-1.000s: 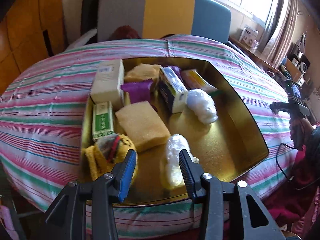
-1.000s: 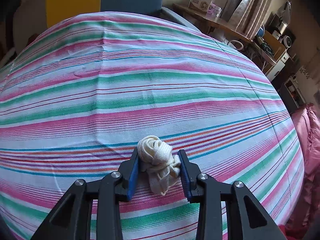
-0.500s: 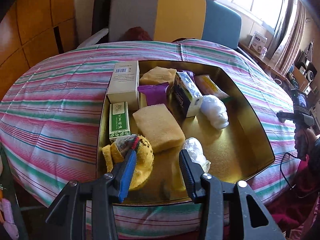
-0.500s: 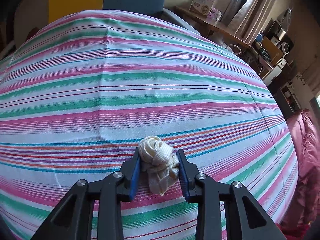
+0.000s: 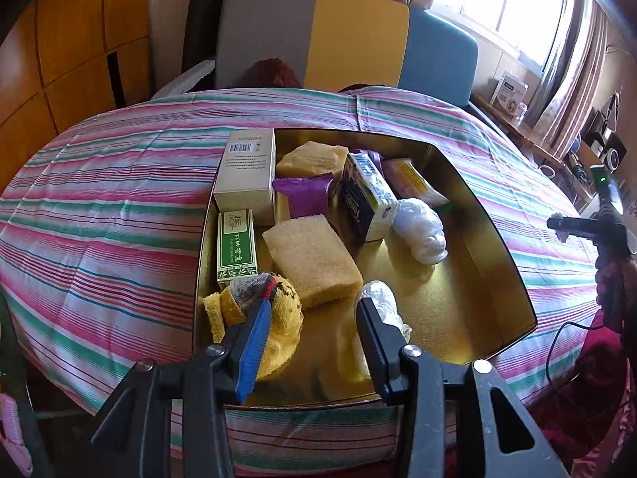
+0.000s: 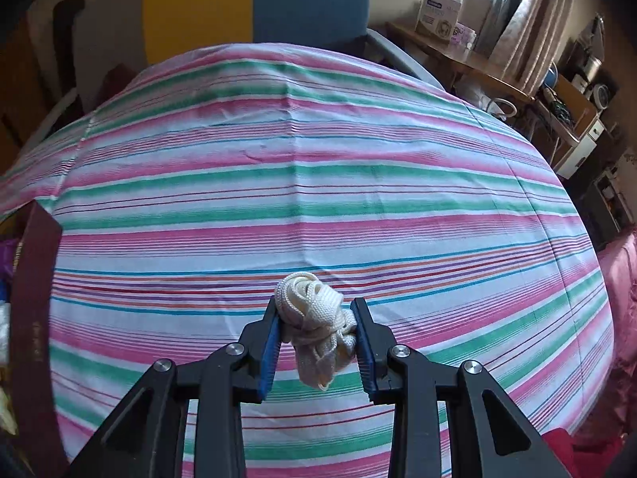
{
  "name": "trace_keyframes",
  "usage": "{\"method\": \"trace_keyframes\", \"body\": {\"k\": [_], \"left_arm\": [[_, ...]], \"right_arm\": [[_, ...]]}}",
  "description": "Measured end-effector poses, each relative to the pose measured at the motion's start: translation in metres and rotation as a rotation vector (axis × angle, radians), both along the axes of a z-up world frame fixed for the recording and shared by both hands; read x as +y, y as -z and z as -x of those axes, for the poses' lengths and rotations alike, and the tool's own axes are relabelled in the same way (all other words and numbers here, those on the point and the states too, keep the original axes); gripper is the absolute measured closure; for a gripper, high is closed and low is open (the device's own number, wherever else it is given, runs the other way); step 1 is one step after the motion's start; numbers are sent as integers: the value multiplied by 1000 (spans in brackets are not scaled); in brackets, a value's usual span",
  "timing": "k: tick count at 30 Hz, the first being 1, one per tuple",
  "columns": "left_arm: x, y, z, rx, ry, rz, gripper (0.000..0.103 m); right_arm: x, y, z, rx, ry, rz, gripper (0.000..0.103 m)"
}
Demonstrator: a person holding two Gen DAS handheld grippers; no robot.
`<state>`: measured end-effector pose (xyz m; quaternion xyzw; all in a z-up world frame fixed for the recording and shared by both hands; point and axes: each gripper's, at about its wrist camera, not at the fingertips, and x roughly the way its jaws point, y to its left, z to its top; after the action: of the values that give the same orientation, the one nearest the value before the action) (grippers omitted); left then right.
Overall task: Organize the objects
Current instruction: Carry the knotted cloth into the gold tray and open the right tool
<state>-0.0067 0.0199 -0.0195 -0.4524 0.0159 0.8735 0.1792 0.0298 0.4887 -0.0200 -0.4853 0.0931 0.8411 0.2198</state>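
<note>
A knotted bundle of cream woven cord (image 6: 314, 318) sits clamped between the blue pads of the right gripper (image 6: 316, 342), its loose end dangling below the fingers, clear of the pink, green and white striped cloth on the tabletop (image 6: 318, 183). To my eye the step in hand is the carry: the bundle is picked up and has yet to be set down with the rest.

The rest lies in the shallow gold metal tray (image 5: 489, 235) seen from the left wrist view. It holds a yellow knitted sock ball (image 5: 278, 318), two tan sponge blocks, a green and white carton (image 5: 236, 245), a tall beige box (image 5: 247, 175), a purple wrapper (image 5: 304, 193), a dark tissue pack (image 5: 366, 203) and two crumpled clear plastic bags. The tray's right half is mostly bare gold floor.

The left gripper (image 5: 310, 338) hangs over the tray's near edge with its jaws apart and nothing between them; the sock ball and the nearer bag lie beyond its fingers, not in them.

The next move, I judge, calls for bringing the bundle over the tray's wall, whose dark side shows at the left edge of the right wrist view, lowering it onto the bare floor, and only then parting the pads.
</note>
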Motion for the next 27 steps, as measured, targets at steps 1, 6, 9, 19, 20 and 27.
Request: {"method": "trace_keyframes", "body": {"k": [1,6,9,19,20,27], "left_arm": [[-1,-1,0,2,-4,-4,58],[-12,-7,0,22,-42,-29,58],[-19,-9,1,28,-64,-38,58],[-43,-9,5,32,-118,-51,58],[-44,-8,5,31,-121,-50,58],[-45,-1,8,19,-123,-40,55]], "right_arm": [[-10,-7,1,21,-22,8,69],[-84,-54,4,156,-202,53,69],[-137,-74,9,212,-349,109,69],[-288,-22,30,66,-675,216,69],[-293,-14,32,48,-680,213,68],[-307,19,37,-33,-673,173,63]]}}
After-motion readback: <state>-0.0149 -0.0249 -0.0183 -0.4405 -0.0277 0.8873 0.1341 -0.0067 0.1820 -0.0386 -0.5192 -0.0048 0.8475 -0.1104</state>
